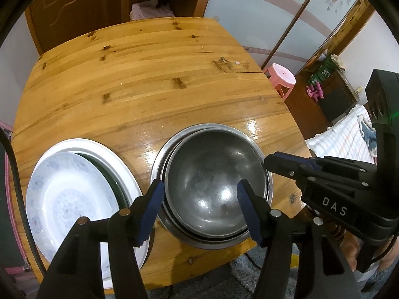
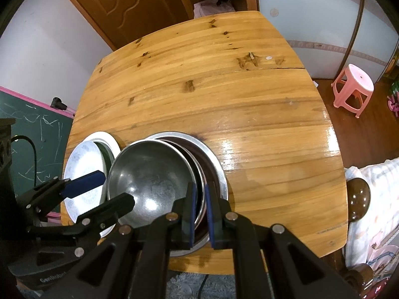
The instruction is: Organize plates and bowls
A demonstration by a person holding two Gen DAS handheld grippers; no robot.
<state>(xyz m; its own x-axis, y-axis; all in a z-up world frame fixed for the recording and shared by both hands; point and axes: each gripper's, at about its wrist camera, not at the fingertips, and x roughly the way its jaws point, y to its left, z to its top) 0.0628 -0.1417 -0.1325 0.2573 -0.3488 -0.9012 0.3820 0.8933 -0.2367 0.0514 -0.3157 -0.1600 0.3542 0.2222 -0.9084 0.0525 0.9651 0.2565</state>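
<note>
We are holding the left gripper [image 1: 199, 204] open over the steel bowl [image 1: 212, 186]; the right gripper [image 2: 199, 211] is clamping the stack's rim.

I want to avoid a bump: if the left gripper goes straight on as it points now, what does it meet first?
Probably the top steel bowl: the left gripper has open jaws astride its near rim, though depth is unclear.

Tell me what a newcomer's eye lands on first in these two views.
First, the nested steel bowls near the table's front edge. The right tool is clamped on their right rim, while the left tool stands open around the top bowl's left rim. Beside them to the left sits a stack of white plates.
</note>
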